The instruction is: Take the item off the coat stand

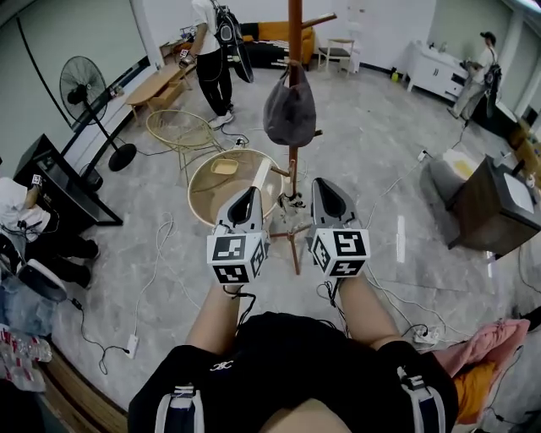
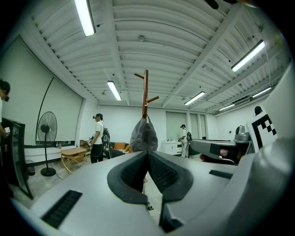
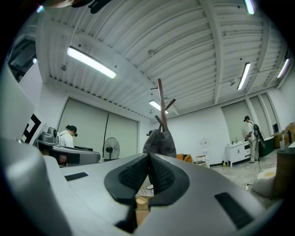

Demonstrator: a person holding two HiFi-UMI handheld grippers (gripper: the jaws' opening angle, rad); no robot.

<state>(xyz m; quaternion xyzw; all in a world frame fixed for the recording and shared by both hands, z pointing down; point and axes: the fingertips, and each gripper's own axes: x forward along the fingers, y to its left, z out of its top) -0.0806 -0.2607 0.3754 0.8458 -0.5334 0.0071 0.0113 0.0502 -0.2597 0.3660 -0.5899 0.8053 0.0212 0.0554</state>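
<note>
One bag [image 1: 289,110], one coat stand [image 1: 294,30], one fan [image 1: 83,90].

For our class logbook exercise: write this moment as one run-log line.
stage: pre-grasp | left gripper: shut, empty | right gripper: shut, empty | grey bag: hanging on coat stand, untouched

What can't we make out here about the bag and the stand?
- Stand top: head view, cut off by the upper edge.
- Which peg holds the bag: too small in every view.
- Stand below the bag: left gripper view, behind the left gripper's shut jaws; right gripper view, behind the right gripper's shut jaws.
- Stand's feet: head view, partly behind both grippers.
</note>
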